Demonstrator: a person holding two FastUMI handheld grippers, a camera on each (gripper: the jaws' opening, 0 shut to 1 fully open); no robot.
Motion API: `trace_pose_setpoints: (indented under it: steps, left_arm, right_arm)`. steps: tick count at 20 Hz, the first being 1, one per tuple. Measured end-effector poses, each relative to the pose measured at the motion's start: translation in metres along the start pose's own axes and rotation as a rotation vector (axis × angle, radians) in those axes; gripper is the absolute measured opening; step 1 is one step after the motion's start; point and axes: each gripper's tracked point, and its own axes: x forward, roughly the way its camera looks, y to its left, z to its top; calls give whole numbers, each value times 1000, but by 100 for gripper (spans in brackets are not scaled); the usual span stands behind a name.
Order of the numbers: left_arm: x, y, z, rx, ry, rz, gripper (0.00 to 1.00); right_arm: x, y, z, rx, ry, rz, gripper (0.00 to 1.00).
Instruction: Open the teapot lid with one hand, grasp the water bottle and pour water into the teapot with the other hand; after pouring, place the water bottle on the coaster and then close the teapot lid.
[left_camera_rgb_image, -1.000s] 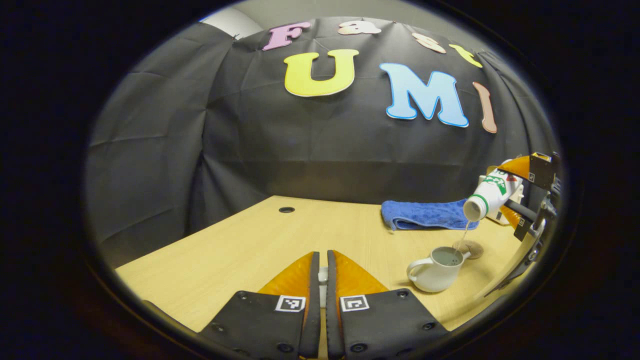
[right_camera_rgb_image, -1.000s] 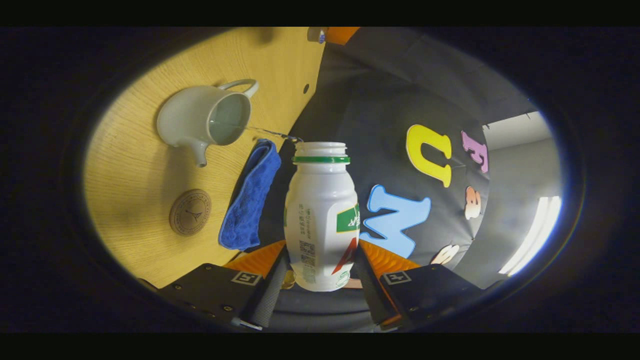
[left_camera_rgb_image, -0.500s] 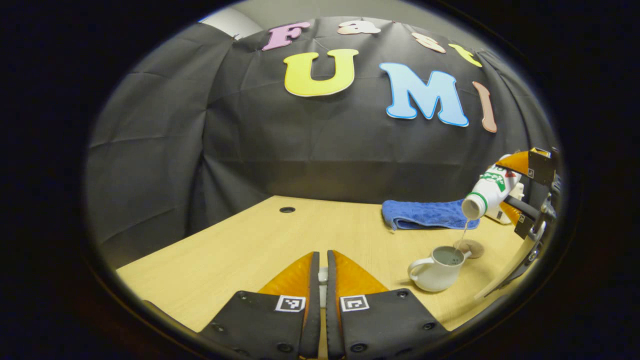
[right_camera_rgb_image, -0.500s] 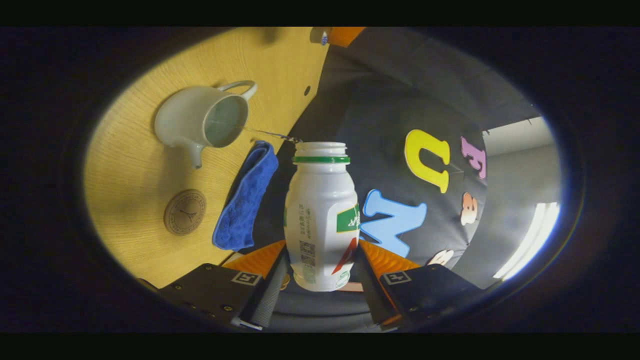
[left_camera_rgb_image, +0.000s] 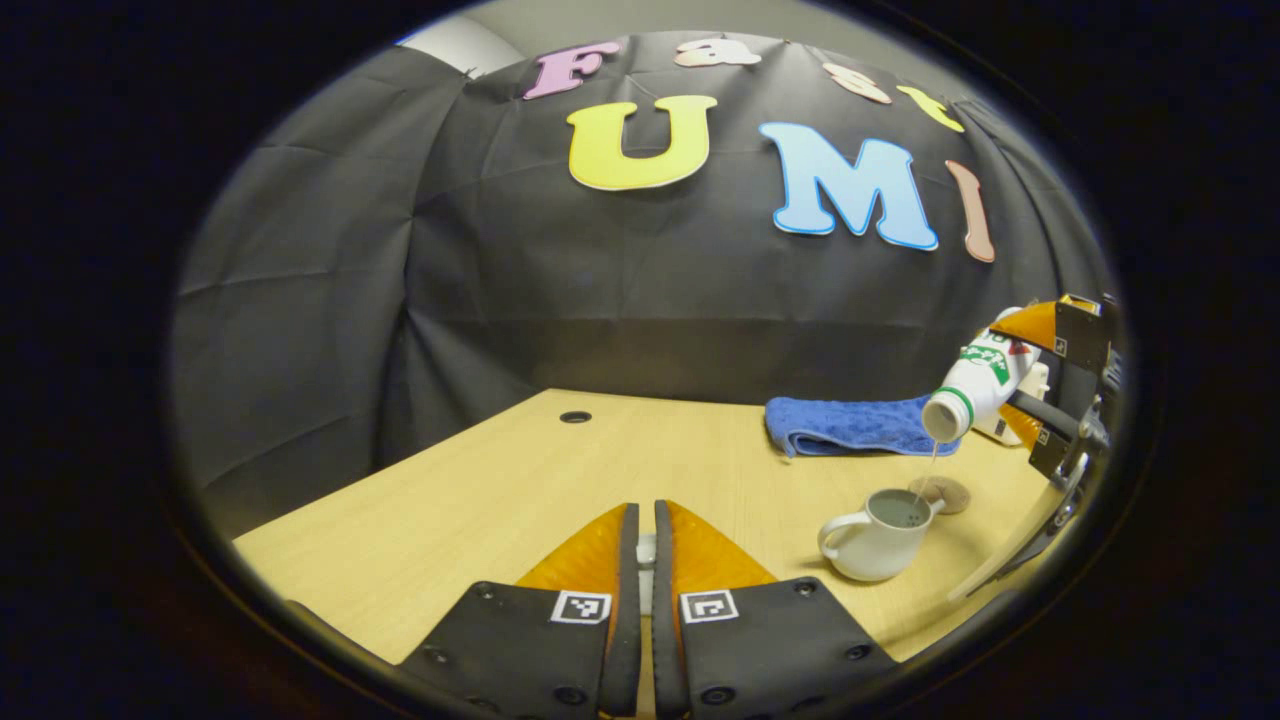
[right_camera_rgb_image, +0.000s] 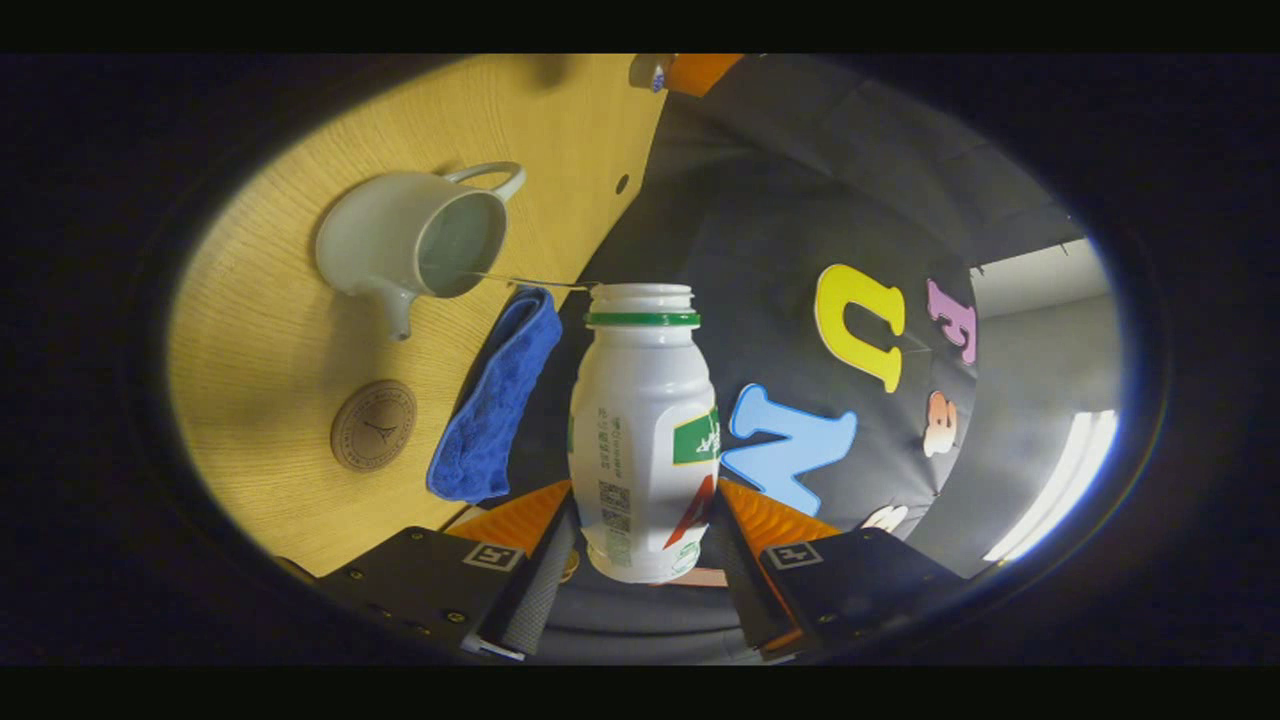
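Note:
My right gripper (right_camera_rgb_image: 642, 500) is shut on a white water bottle (right_camera_rgb_image: 640, 430) with a green neck ring, tipped mouth-down. A thin stream runs from its mouth into the open white teapot (right_camera_rgb_image: 400, 240). In the left gripper view the same bottle (left_camera_rgb_image: 975, 385) hangs tilted over the teapot (left_camera_rgb_image: 875, 530) at the far right, held by the right gripper (left_camera_rgb_image: 1040, 390). My left gripper (left_camera_rgb_image: 645, 545) is shut on a small white piece, apparently the teapot lid (left_camera_rgb_image: 646, 548), low over the table. A round brown coaster (left_camera_rgb_image: 945, 493) lies just behind the teapot, with nothing on it (right_camera_rgb_image: 373, 425).
A folded blue cloth (left_camera_rgb_image: 850, 428) lies at the back of the wooden table (left_camera_rgb_image: 500, 500), behind the coaster and beside it (right_camera_rgb_image: 495, 400). A round cable hole (left_camera_rgb_image: 575, 417) sits near the table's far edge. The black booth wall stands close behind.
The pour goes on, the stream still falling into the teapot. The bottle and right gripper have shifted only slightly. The left gripper has stayed put.

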Motion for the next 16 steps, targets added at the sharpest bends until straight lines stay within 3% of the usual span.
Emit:
trace_pose_setpoints:
  steps: [3,6,12,16]
  left_arm:
    - [0,-1,-1,-1,-1,0,15]
    - [0,-2,0,-5,0,-3,15]
    - [-3,1,6,-4,-19,3,12]
    - [-5,-3,8,-15,-27,-8,15]
  right_arm:
    - [0,6,1,44,0,25,73]
    - [-1,35,9,166,2,85,73]
    - [-18,89,28,514,30,241,73]
    - [-30,94,29,761,56,298,73]
